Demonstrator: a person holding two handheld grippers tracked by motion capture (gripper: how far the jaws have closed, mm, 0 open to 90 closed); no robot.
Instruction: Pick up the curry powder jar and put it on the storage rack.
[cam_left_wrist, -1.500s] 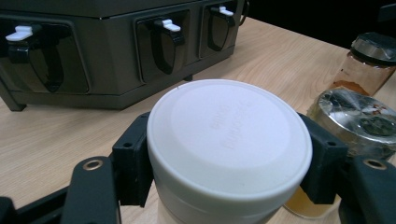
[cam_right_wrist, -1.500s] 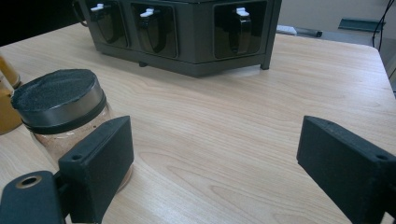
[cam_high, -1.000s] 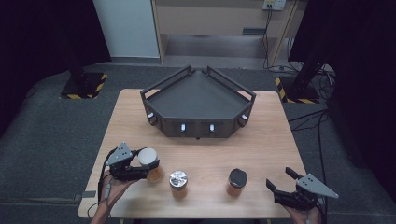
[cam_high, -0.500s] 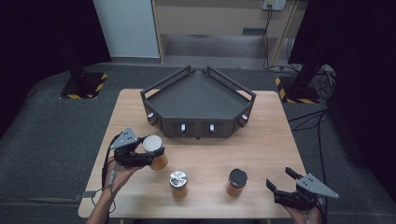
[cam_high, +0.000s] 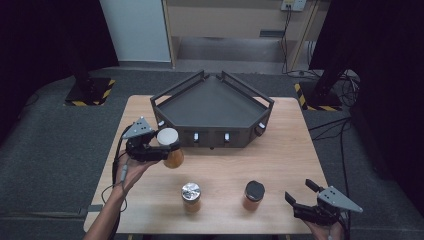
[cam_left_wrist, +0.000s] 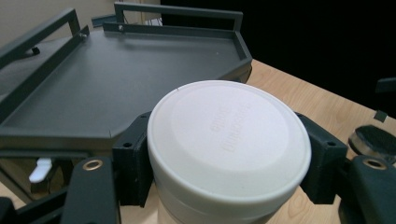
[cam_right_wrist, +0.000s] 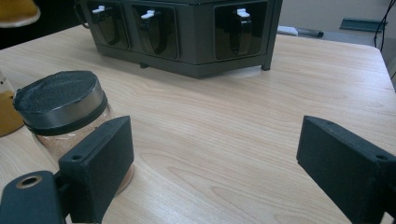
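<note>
left gripper (cam_high: 159, 151): jaws clamped on either side of the white-lidded jar (cam_high: 170, 148), just under the lid; in the left gripper view the jar (cam_left_wrist: 229, 149) sits squarely between the two black jaws.
white-lidded jar: held above the table (cam_high: 280, 165), just in front of the dark tray's (cam_high: 212, 102) left front corner; amber contents show below the lid in the high view.
right gripper (cam_high: 303, 198): jaws wide apart and holding nothing, low at the near right corner of the table; in the right gripper view (cam_right_wrist: 210, 163) bare wood lies between them.
black-lidded jar (cam_high: 253, 194): upright on the table, near the right gripper; in the right gripper view (cam_right_wrist: 65, 116) it is just beside one jaw, touching or not i cannot tell.
silver-lidded jar (cam_high: 190, 196): upright on the table, apart from the black-lidded one.
tray: empty, sitting on a dark base with clips along its front.
handling: the jar looks stiff and smooth, glass or plastic i cannot tell, so likely slippery; with contents it probably has some weight.
hold: a squeeze at the neck under the lid rim seems safest, since the rim would stop it sliding down.
</note>
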